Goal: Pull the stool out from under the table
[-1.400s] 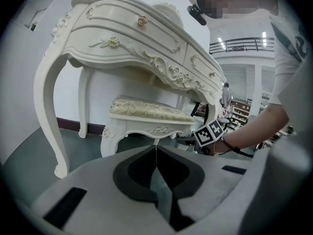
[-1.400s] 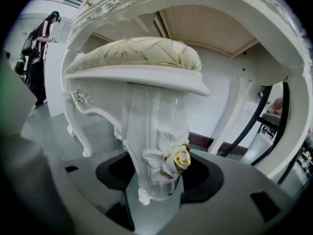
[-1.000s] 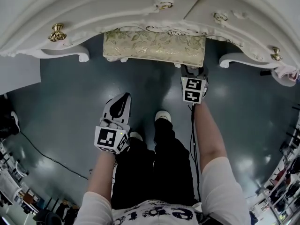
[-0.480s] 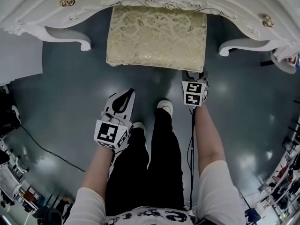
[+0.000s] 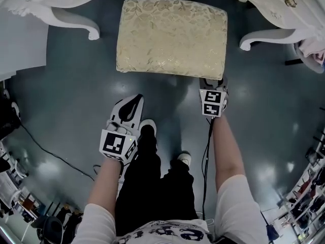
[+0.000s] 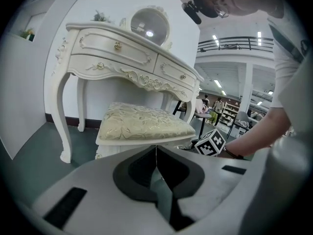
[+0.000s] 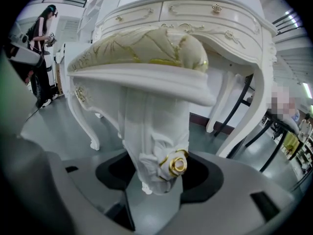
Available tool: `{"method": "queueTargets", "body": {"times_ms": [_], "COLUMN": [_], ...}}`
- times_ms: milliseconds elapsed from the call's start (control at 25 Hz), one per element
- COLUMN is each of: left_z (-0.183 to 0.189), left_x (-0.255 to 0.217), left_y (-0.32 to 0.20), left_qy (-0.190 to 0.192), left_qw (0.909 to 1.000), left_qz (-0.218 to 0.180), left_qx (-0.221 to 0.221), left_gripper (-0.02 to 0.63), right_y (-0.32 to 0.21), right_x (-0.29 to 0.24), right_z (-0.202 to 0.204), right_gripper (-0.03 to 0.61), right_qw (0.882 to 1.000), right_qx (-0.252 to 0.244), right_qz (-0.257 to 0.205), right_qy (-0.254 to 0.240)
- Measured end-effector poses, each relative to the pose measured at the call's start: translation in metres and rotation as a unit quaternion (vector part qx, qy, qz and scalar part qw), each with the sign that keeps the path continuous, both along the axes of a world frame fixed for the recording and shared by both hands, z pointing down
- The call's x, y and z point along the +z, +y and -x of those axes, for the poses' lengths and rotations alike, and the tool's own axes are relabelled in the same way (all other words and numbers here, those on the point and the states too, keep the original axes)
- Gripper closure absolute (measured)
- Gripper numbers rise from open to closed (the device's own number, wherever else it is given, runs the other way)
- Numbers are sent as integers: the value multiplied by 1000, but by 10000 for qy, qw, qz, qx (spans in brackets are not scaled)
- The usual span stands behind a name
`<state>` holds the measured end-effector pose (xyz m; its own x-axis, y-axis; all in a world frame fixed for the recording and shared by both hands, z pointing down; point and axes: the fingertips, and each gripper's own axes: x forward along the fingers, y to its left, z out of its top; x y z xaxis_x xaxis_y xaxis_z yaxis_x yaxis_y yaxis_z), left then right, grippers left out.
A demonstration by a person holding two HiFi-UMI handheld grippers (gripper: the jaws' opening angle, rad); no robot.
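Cream-gold floral stool [image 5: 171, 37], white table [image 5: 72, 20]

- White shirt with dark print [image 5: 162, 232], bottom centre of head view: lettering warped and cut by the frame edge, not legible.
- Left gripper [image 5: 134, 101], lower left, and right gripper [image 5: 212, 81], centre right: cubes bear black-and-white square patterns only, no characters.
- No other readable text, brand, number or sign.

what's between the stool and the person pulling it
Nothing visible: the floor between them is bare. The person's shoe stands nearest, apart from the stool, whose leg the right hand-held gripper clamps.
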<state>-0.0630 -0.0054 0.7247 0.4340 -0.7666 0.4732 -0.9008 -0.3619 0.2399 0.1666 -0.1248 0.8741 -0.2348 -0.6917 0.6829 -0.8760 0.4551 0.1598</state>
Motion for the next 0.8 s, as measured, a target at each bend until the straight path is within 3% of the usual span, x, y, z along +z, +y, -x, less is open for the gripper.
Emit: {"method": "queueTargets", "body": {"times_ms": [200, 800], "left_z": [-12, -46], "left_x": [-4, -32], "left_y": [30, 109], "left_qy": [106, -64], "left_qw": [9996, 9995], "left_qz": [-56, -221], "left_qx": [-251, -219], "left_gripper": [595, 595], "right_y": [36, 123], "right_x": [-3, -1], "right_z": [-7, -39], "right_gripper": [299, 298], "right_qw": [9999, 9993], "right_qx": [-117, -355], "right_qz": [52, 93], "right_qy": [-4, 1]}}
